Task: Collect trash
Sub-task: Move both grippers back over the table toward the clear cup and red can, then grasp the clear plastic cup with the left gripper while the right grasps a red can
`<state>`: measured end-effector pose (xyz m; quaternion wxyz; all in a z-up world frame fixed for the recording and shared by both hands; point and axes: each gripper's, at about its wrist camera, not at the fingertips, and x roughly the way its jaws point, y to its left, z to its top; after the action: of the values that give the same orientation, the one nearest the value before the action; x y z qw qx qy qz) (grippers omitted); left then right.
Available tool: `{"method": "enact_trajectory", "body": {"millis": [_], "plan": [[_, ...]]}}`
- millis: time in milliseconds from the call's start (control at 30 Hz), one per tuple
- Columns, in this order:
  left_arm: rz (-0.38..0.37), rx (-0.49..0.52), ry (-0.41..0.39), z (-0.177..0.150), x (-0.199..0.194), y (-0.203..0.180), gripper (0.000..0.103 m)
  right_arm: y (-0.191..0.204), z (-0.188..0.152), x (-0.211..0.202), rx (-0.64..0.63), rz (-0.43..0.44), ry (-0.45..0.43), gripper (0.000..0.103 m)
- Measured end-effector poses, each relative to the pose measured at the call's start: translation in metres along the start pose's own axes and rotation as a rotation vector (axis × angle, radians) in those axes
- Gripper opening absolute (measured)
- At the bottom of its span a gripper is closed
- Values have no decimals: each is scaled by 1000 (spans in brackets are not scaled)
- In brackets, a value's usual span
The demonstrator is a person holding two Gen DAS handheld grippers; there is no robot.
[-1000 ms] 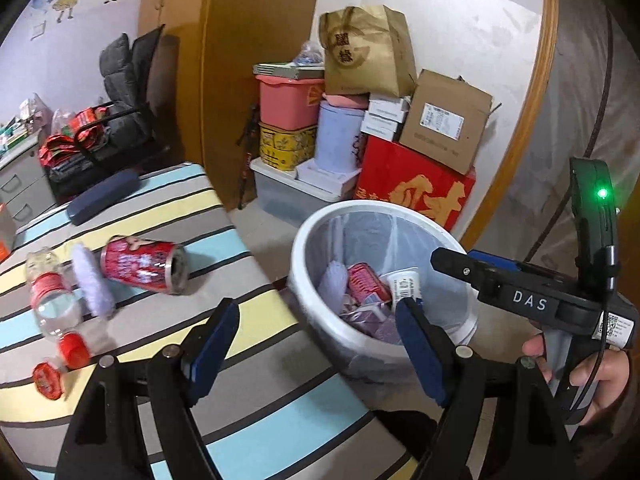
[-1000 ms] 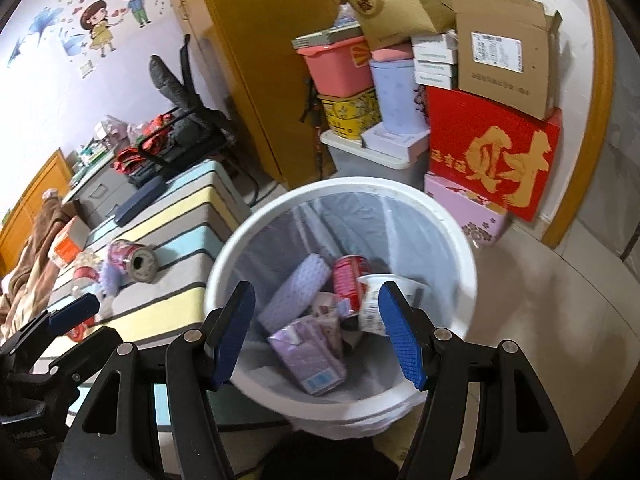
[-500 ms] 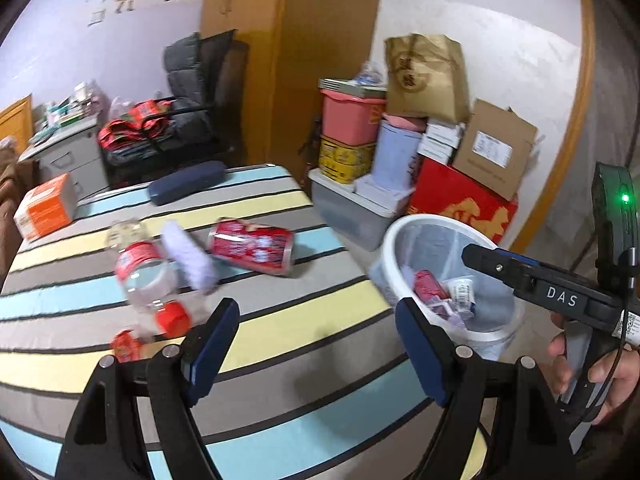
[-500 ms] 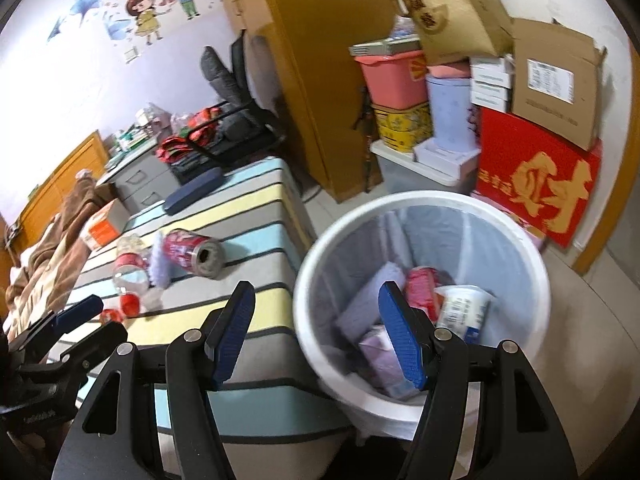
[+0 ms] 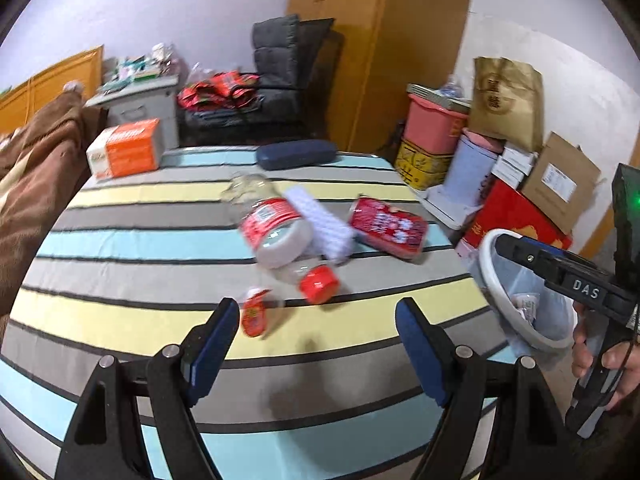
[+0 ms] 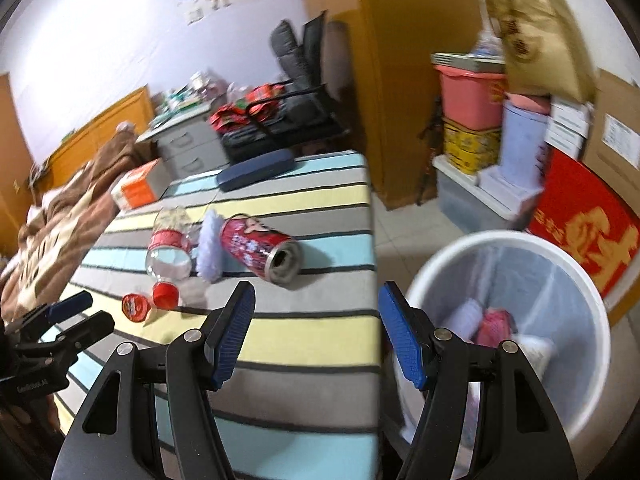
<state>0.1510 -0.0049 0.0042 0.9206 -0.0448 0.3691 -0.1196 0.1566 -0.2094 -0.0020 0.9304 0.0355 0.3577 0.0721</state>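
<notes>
Left gripper (image 5: 314, 344) and right gripper (image 6: 316, 334), each with jaws spread wide and nothing between them, above a striped bed cover (image 5: 160, 240). On the cover lie the trash items: a clear plastic bottle (image 5: 276, 232) with red label and cap, a white textured piece (image 5: 326, 222) touching it, a red can (image 6: 260, 248) on its side just beside that, and a small red lid (image 6: 134, 306). The white bin (image 6: 572, 272), lined and already holding rubbish, stands on the floor beside the bed.
</notes>
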Motion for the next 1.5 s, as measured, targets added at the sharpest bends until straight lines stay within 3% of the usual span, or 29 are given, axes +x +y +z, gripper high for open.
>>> {"method": "enact_trajectory", "body": {"millis": [400, 733, 867, 1067, 1200, 1333, 1500], "plan": [[77, -87, 94, -9, 38, 38, 82, 8, 22, 44, -122, 53, 64, 66], [44, -95, 120, -2, 59, 48, 81, 12, 31, 70, -162, 118, 115, 66], [39, -90, 146, 0, 70, 52, 81, 16, 34, 77, -174, 150, 146, 58], [5, -73, 161, 4, 73, 56, 81, 16, 36, 81, -197, 174, 159, 56], [-40, -72, 166, 5, 72, 58, 71, 16, 37, 83, -194, 190, 164, 55], [-65, -68, 174, 7, 73, 60, 53, 17, 39, 84, -218, 193, 177, 54], [-62, -58, 180, 10, 76, 61, 53, 26, 44, 86, -306, 198, 204, 54]]}}
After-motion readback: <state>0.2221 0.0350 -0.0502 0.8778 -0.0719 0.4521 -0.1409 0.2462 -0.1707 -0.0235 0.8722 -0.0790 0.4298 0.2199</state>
